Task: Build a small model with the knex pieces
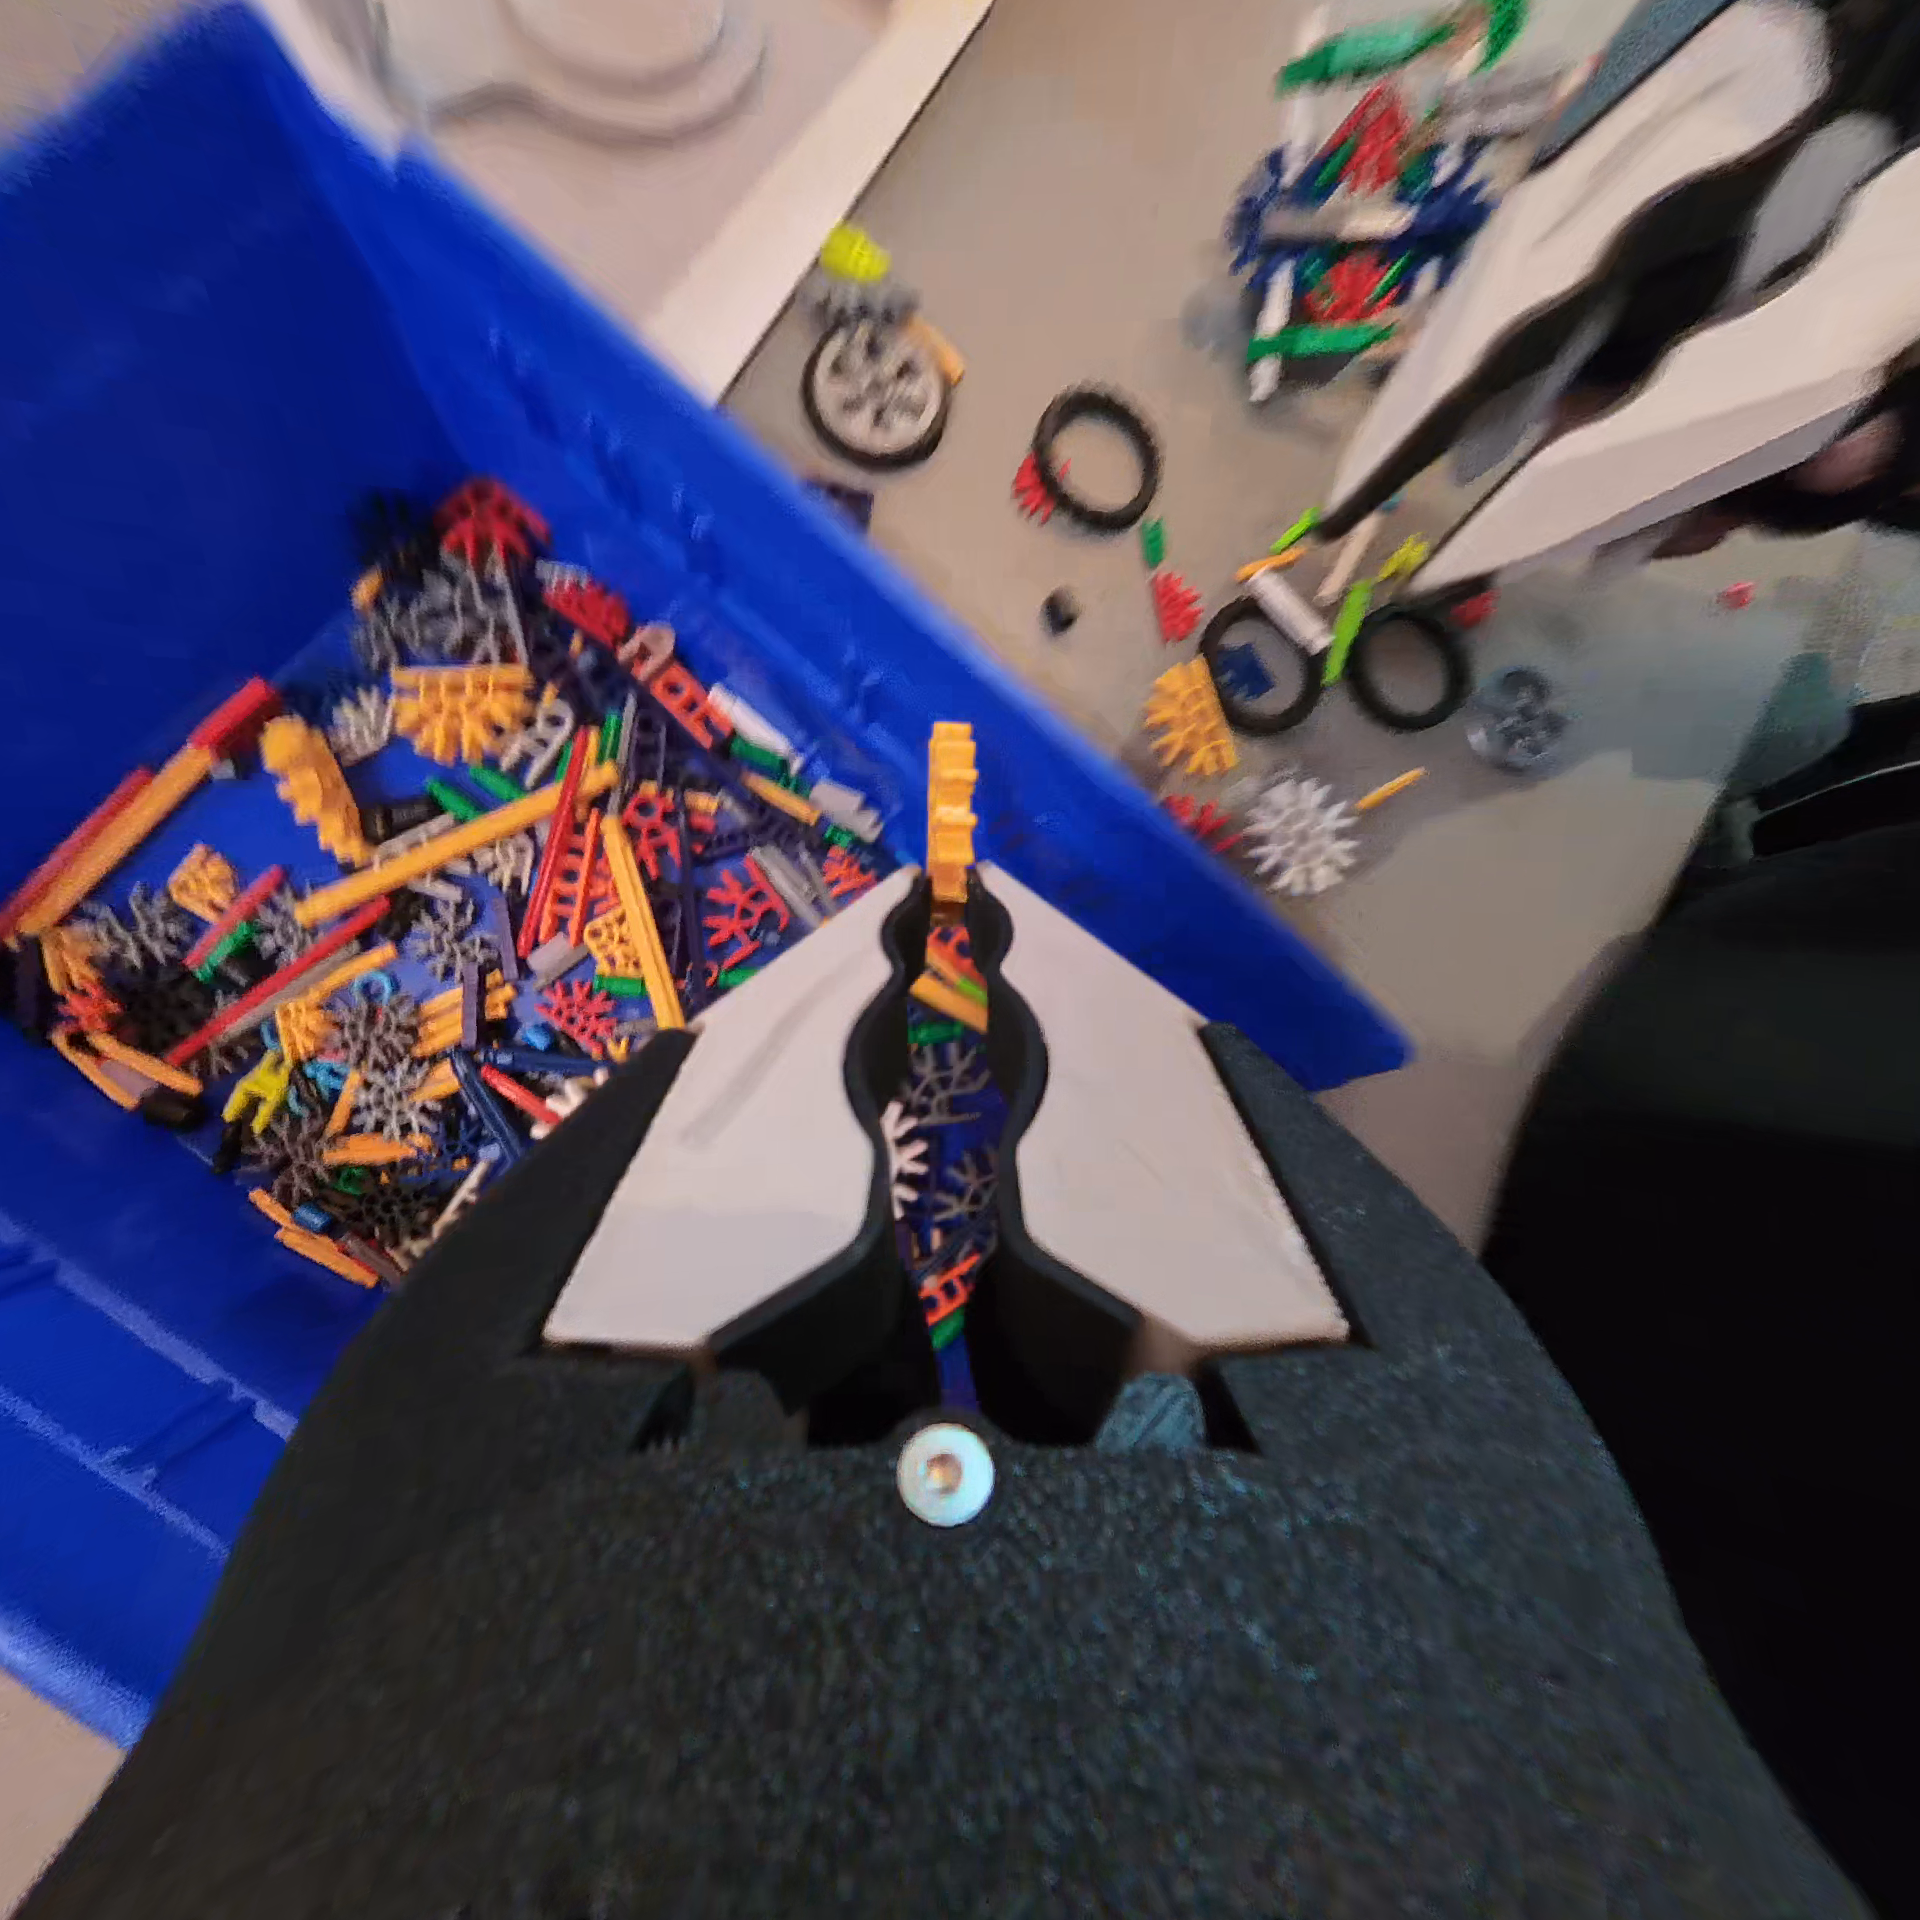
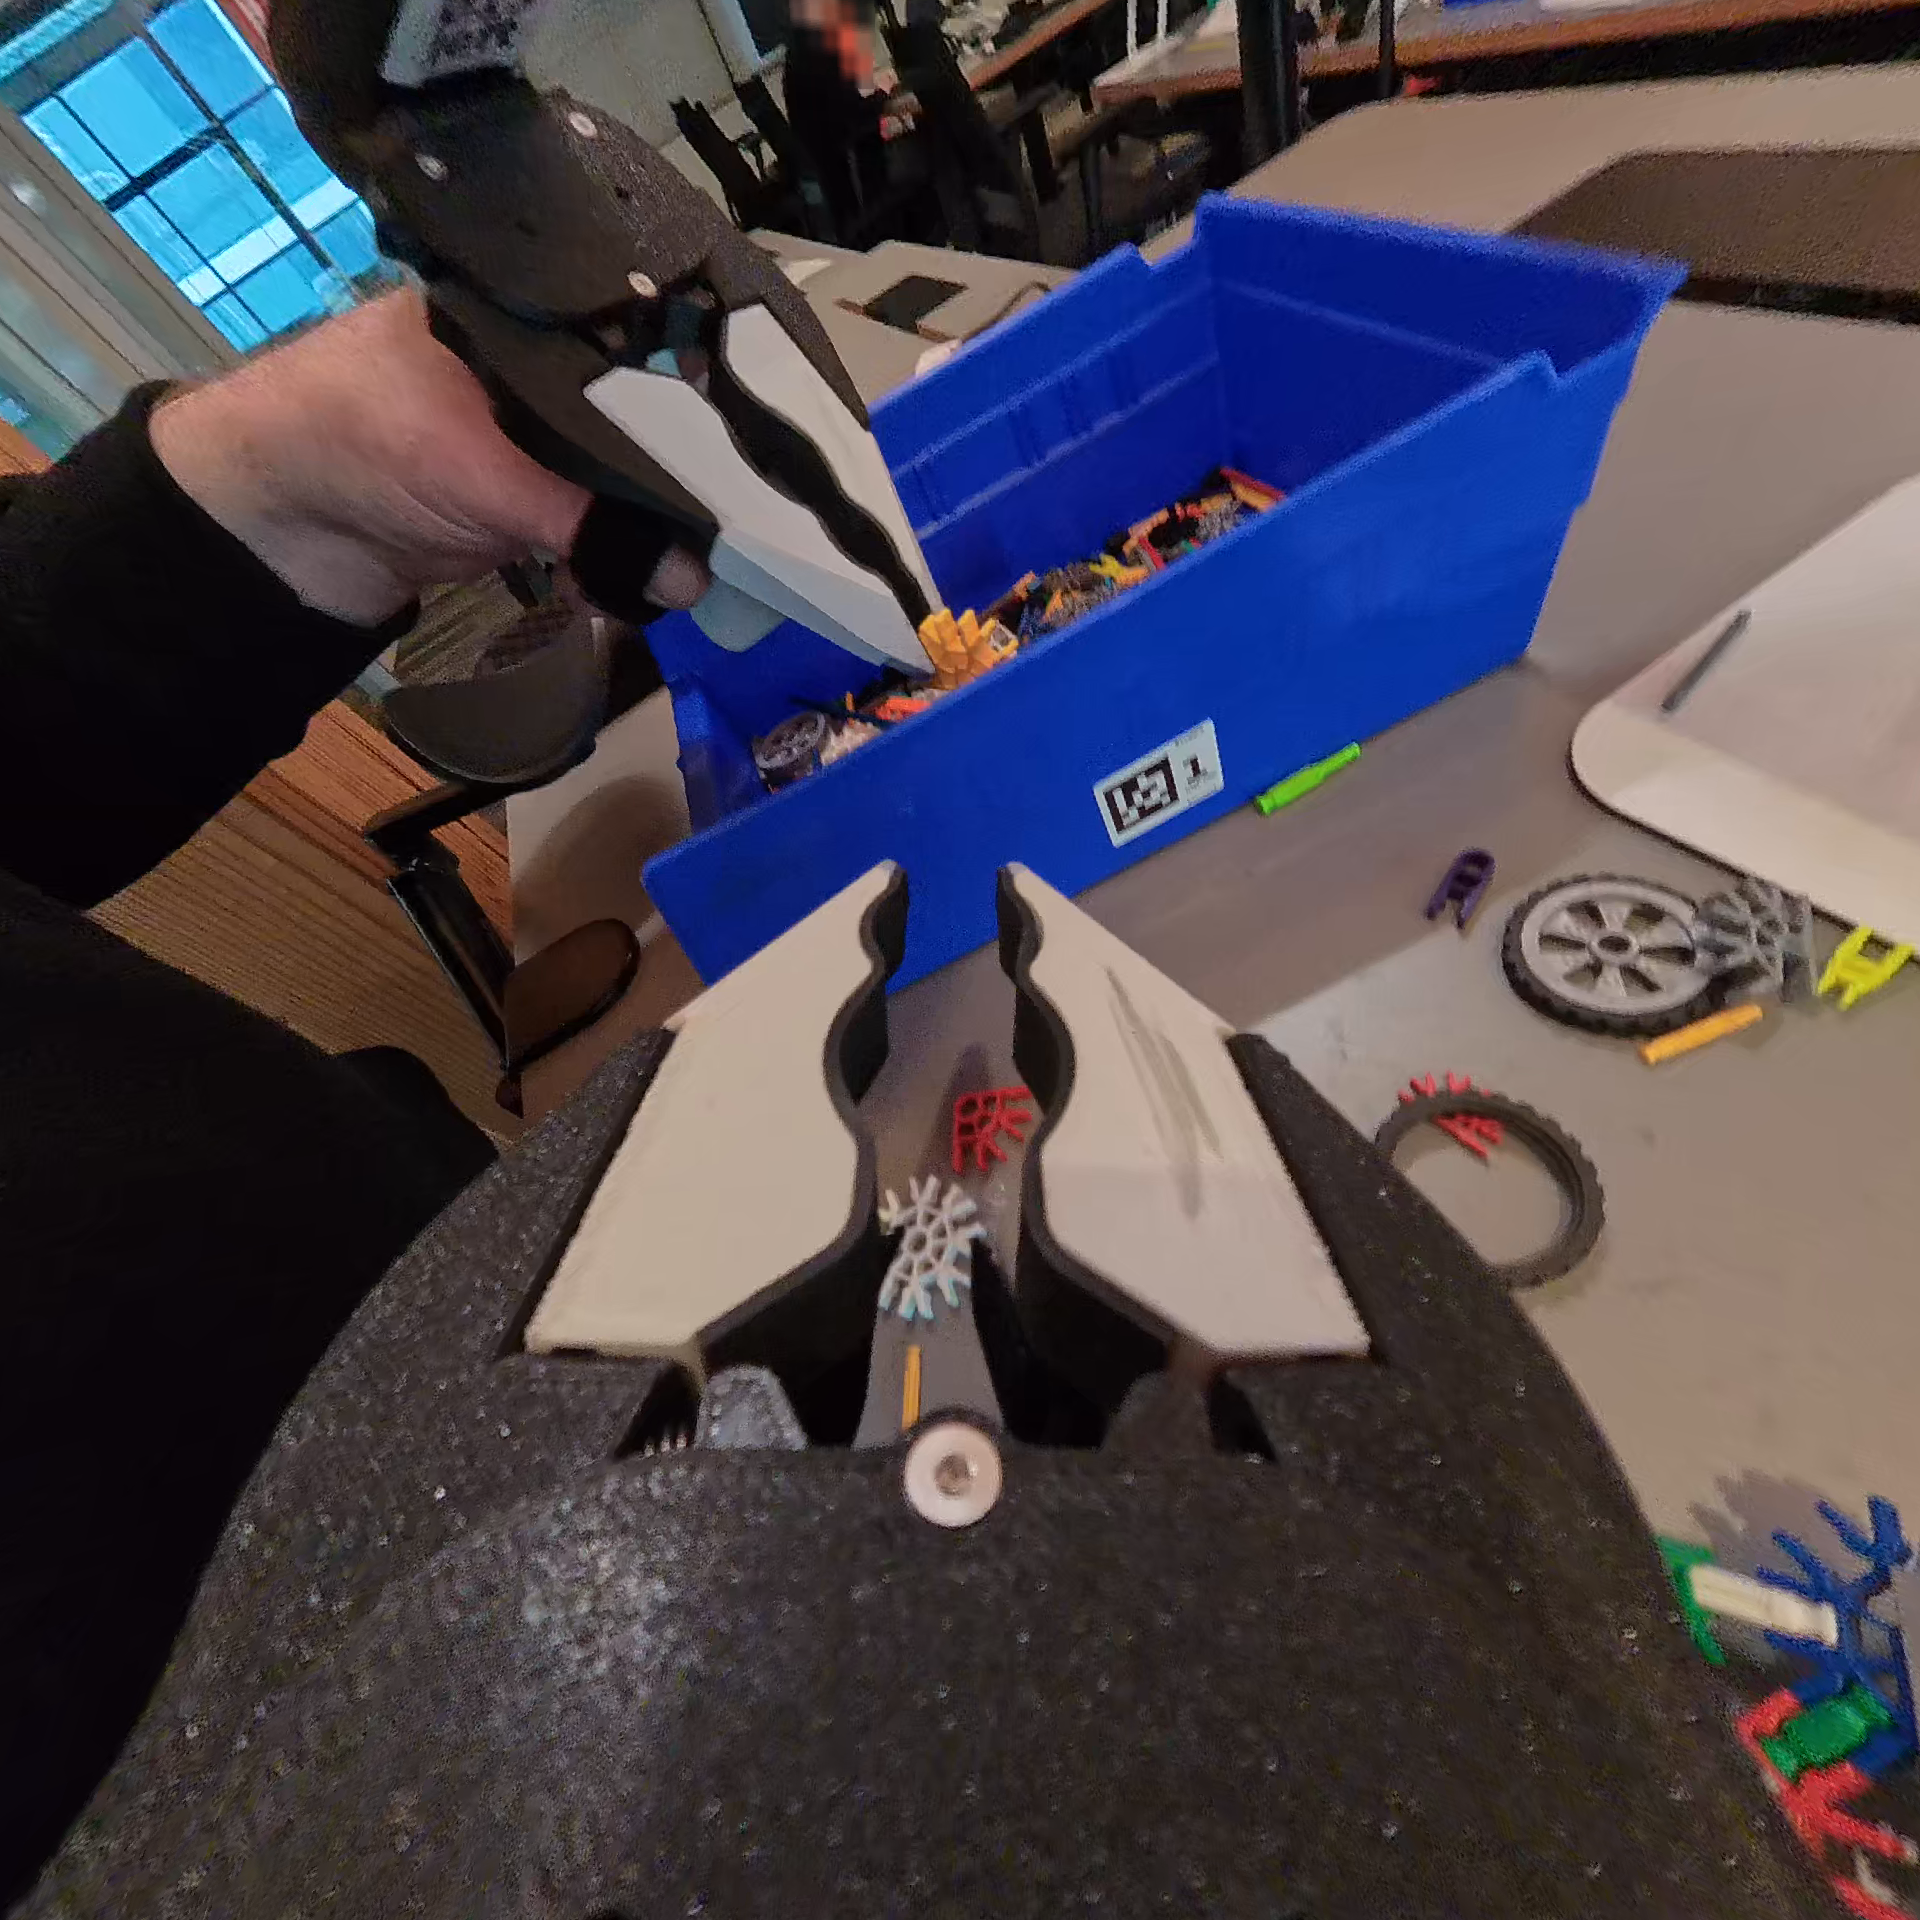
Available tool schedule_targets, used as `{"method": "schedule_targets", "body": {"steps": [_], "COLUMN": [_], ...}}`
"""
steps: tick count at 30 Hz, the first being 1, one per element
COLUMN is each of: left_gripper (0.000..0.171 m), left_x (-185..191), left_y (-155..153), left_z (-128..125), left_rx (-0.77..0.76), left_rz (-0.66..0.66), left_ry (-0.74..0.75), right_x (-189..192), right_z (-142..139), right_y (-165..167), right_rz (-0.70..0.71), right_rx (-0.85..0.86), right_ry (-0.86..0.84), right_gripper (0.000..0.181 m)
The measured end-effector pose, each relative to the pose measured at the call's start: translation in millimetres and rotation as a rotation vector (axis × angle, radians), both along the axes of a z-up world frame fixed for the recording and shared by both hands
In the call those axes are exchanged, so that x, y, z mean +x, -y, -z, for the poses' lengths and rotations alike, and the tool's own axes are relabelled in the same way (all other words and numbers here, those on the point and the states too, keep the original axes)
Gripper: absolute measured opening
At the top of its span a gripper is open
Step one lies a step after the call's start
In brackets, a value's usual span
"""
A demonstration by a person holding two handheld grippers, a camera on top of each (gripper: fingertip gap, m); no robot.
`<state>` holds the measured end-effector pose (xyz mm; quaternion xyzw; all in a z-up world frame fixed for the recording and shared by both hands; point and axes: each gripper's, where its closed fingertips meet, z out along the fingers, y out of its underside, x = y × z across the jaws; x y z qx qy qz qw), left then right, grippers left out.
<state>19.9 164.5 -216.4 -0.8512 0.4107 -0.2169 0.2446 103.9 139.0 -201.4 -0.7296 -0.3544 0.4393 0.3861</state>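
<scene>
Above the blue bin (image 1: 343, 343), my left gripper (image 1: 948, 883) has its fingers pinched tight on an orange connector piece (image 1: 951, 805), which sticks out past the tips toward twelve o'clock. Below it, from nine to seven o'clock in the left wrist view, the bin's floor is covered with a heap of loose rods and connectors (image 1: 416, 914) in orange, red, grey and green. Seen from my right side, that same gripper (image 2: 930, 644) hangs at eleven o'clock over the bin (image 2: 1351, 623), the orange piece (image 2: 961, 644) at its tips just above the heap.

My right gripper (image 2: 951, 894) hovers over the grey table (image 2: 1714, 1299) with its fingers narrowly parted and nothing between them. Under the gap lie a red connector (image 2: 987, 1127) and a white snowflake connector (image 2: 928, 1242). At two o'clock sits a grey spoked wheel (image 2: 1610, 951) with a yellow rod (image 2: 1704, 1034) beside it; at three o'clock a black tyre ring (image 2: 1496, 1184) rests on the table. A green rod (image 2: 1307, 777) lies against the bin's near wall, by its white sticker (image 2: 1155, 781).
</scene>
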Motion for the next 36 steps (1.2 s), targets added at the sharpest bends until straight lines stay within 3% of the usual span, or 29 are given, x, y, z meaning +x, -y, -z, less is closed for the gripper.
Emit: {"method": "schedule_targets", "body": {"steps": [3, 7, 12, 21, 36], "left_gripper": [0.004, 0.004, 0.004, 0.004, 0.007], "left_x": [19, 44, 61, 80, 97], "left_y": [5, 22, 36, 44, 34], "left_z": [-37, -55, -48, -41, -41], "left_rx": [0.049, 0.063, 0.017, -0.037, -0.057], "left_rz": [0.055, 0.182, 0.243, 0.286, 0.277], "left_ry": [0.069, 0.096, 0.098, 0.11, 0.216], "right_x": [-8, -16, -13, -1, 15], "right_z": [-20, -46, -56, -41, -33], "right_y": [1, 2, 3, 3, 6], "right_rz": [-0.03, -0.064, -0.088, -0.098, -0.131], "right_rx": [0.054, 0.091, 0.113, 0.106, 0.102], "right_ry": [-0.053, -0.146, -0.189, -0.139, -0.111], "right_gripper": [0.02, 0.023, 0.026, 0.026, 0.007]}}
